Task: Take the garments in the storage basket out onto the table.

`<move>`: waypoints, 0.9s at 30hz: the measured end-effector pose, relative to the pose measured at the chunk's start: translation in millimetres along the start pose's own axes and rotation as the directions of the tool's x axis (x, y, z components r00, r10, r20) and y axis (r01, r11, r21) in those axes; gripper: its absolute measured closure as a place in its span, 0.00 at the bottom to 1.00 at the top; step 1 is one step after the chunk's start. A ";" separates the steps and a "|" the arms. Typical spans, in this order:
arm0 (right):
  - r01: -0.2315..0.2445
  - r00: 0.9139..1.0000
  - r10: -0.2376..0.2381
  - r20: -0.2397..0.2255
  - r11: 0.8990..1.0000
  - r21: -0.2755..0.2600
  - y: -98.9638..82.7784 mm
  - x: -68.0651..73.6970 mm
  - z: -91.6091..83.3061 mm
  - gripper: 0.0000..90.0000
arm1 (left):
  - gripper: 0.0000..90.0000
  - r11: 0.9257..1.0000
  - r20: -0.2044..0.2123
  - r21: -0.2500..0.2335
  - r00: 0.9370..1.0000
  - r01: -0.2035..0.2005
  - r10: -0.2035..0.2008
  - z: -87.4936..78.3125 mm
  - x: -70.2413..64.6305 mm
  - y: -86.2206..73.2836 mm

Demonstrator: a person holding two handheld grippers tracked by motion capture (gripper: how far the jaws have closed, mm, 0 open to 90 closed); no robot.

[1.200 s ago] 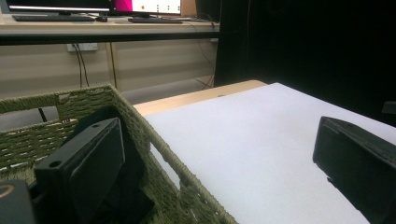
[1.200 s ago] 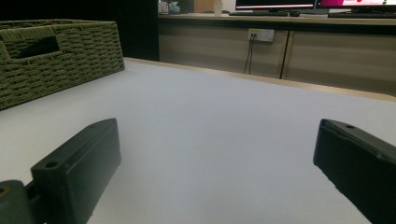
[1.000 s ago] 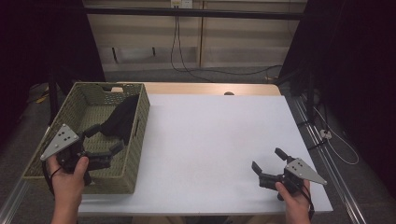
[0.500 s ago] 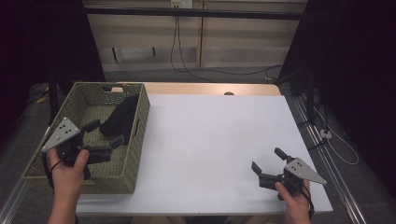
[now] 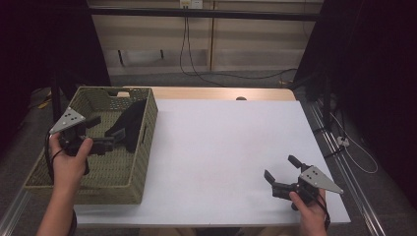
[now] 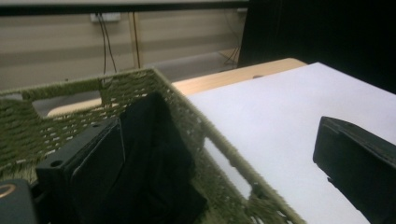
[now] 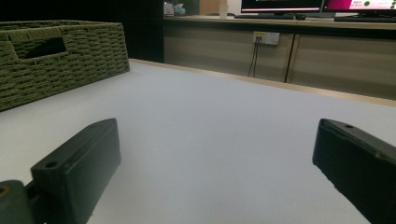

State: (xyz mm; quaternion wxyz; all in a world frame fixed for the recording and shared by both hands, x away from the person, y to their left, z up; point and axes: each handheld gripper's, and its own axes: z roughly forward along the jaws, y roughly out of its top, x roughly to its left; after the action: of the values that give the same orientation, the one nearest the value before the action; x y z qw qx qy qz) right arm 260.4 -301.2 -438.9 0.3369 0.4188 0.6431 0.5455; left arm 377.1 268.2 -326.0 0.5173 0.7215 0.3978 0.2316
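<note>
Standing at the desk's (image 5: 221, 147) left edge, the basket (image 5: 142, 147) is a rectangular woven container of olive-green rope-like cord, with a handle slot cut into its far wall. A black cloth (image 5: 129, 127), soft and matte, lies crumpled inside against the right wall. No brand, label or legible writing is found on either item.

The left gripper (image 5: 105, 132) hovers over the basket interior beside the cloth, jaws spread apart and grasping nothing; in the left gripper view one jaw sits inside the weave, the other beyond the wall. The right gripper (image 5: 280, 171) is held near the desk's front right corner over the smooth white surface, jaws released wide, empty.
</note>
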 end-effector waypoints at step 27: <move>-0.007 1.000 0.007 -0.013 1.000 -0.006 0.1 -0.9 0.2 0.00 | 0.03 0.982 -0.042 0.183 0.998 0.047 -0.040 58.7 47.1 0.5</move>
State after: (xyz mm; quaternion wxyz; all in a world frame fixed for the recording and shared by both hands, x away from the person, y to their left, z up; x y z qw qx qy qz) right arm 261.0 -301.9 -438.9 0.3321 0.4166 0.6421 0.5512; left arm 448.2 273.4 -350.2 0.4457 0.7529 0.4428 0.1963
